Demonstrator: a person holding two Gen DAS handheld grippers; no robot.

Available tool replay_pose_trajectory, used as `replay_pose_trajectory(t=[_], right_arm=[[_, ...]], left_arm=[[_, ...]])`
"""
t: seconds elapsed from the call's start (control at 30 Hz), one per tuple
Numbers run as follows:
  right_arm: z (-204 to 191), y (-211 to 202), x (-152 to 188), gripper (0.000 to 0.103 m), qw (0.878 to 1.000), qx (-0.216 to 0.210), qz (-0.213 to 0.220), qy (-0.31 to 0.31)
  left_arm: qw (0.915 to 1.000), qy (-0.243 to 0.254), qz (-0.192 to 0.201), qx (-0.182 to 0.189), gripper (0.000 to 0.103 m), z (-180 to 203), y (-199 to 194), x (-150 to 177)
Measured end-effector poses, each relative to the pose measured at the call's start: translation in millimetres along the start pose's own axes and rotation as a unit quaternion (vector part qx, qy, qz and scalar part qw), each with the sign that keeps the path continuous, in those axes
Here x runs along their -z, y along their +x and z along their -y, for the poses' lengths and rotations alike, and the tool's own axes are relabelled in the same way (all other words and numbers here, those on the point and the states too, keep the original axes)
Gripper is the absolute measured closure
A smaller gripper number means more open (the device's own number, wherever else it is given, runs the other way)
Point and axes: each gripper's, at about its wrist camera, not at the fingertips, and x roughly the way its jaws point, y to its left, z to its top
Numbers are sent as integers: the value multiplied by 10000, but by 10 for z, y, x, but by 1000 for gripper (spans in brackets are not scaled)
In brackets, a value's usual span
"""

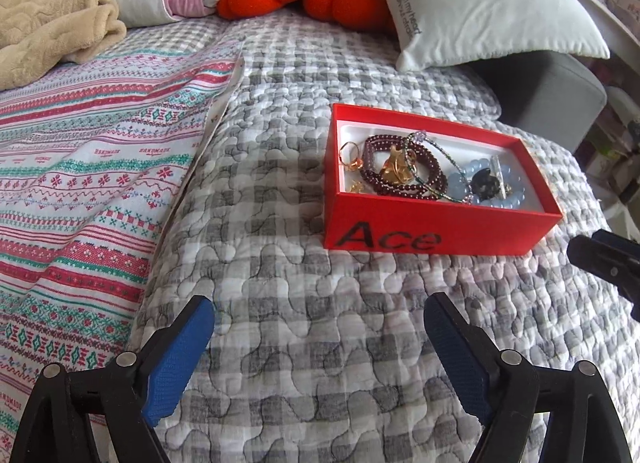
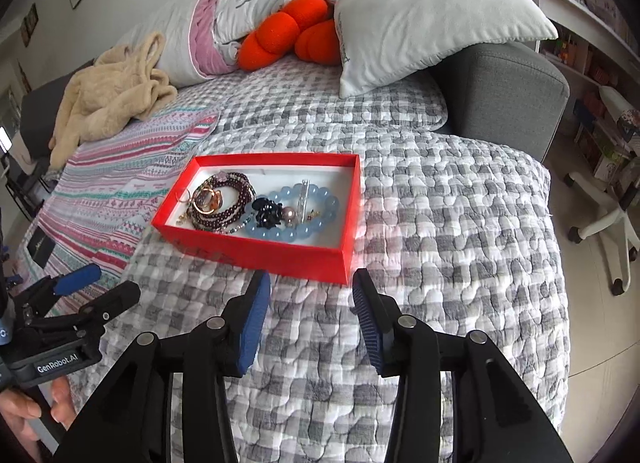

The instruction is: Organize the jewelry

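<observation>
A red box marked "Ace" sits on the grey checked quilt; it also shows in the right wrist view. Inside lie a dark red bead bracelet, a pale blue bead bracelet, gold rings and a black ornament. My left gripper is open and empty, short of the box and to its left. My right gripper is open and empty, just in front of the box's near wall. The left gripper also shows in the right wrist view.
A striped patterned blanket covers the left of the bed. A beige fleece, pillows and an orange plush lie at the back. A grey armrest and a white office chair are to the right. A black card lies on the blanket.
</observation>
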Motion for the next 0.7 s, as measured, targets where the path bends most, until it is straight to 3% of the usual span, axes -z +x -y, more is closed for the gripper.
replay_pose_trajectory(t=[0.17,0.23,0.43,0.7], right_arm=[[0,-129,178,48,9999,69,-49,59],[8,-175,212,37,9998,115,-40,126],[-37,-262,302,17,9985,545,39,-3],[-77,-240,331,16,9977,671,-26,-92]], left_arm=[[9999,-19,33,-106,5,64,-115,83],[9998,-27,49,-189,2,83,-149,111],[9986,84,-52,-526,1,113,-119,177],[9980,52,-120,-623,1,127,-42,179]])
